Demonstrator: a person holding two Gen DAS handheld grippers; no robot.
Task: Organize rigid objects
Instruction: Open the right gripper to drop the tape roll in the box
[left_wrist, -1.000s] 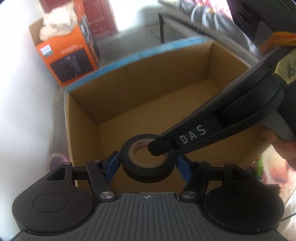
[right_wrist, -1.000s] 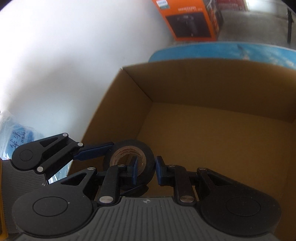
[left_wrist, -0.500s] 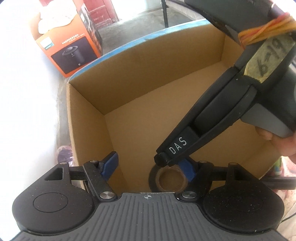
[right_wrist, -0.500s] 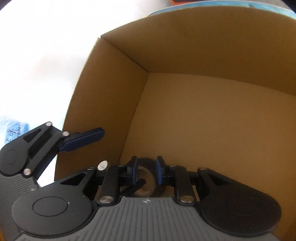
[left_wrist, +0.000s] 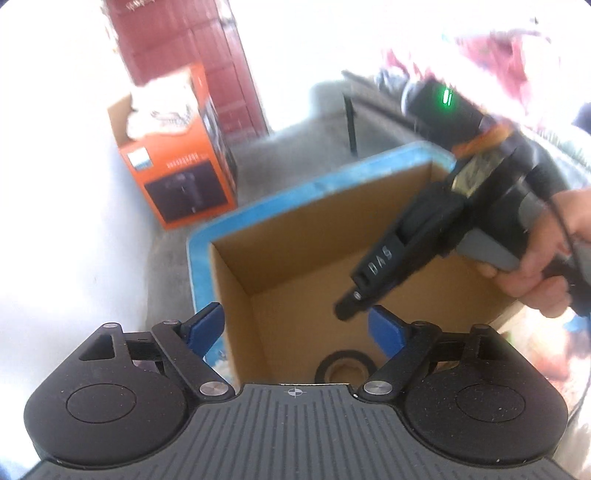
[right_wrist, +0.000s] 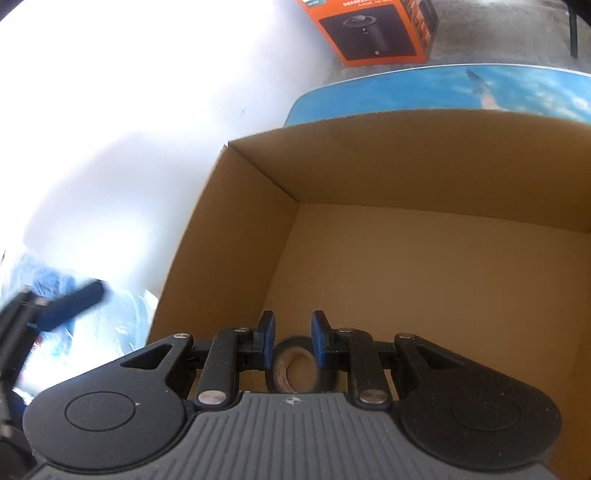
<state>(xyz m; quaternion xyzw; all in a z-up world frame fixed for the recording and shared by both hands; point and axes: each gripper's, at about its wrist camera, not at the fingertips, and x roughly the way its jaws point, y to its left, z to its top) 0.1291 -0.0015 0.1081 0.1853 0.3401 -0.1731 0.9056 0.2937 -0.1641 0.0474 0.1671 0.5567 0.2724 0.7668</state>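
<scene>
Cardboard fills your left wrist view: an open brown box (left_wrist: 332, 236) with the black tape roll (left_wrist: 345, 365) lying flat on its floor by the near wall. Your left gripper (left_wrist: 295, 328) has just been opening; its jaws stand wide with nothing between them.

From your right wrist view, the right gripper (right_wrist: 293, 341) is nearly closed and holds nothing; the roll lies below its tips. One item looks stowed. Whether others remain to sort, neither view shows.
</scene>
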